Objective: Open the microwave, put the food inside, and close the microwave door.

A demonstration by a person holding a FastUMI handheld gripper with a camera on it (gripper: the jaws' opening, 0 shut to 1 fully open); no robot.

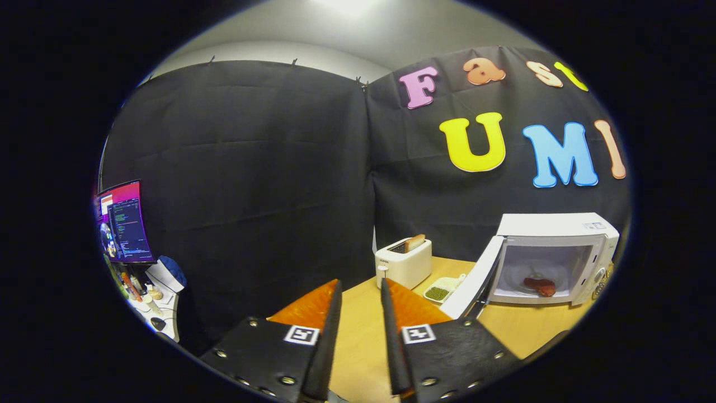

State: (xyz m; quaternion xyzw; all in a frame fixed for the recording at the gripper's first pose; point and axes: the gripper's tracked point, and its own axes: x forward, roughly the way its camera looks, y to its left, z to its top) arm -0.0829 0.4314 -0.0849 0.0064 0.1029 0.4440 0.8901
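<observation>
Gripper view looks out over a wooden table (358,336), and from where I stand the tongs (361,291) hang above it with the fingers a modest gap apart and nothing between them. Each finger carries a small square black-and-white marker near its base; those are coded patterns, not words.

Beyond the fingers and off to the right sits the white microwave (559,226), its door (475,280) swung wide open toward the tongs. The food (540,286), a reddish-brown lump, lies inside on the cavity floor. A small label on the microwave's upper front corner is too tiny to read.

Just ahead of the fingertips, a little to the right, stands a white toaster (404,262) with a slice of bread (415,242) poking out of a slot; a faint mark on its face is unreadable. Between the toaster and the microwave door rests a small white dish (442,290) of green bits.

Far to the left of the tongs, a lit monitor (124,222) stands over a cluttered desk (162,313).
</observation>
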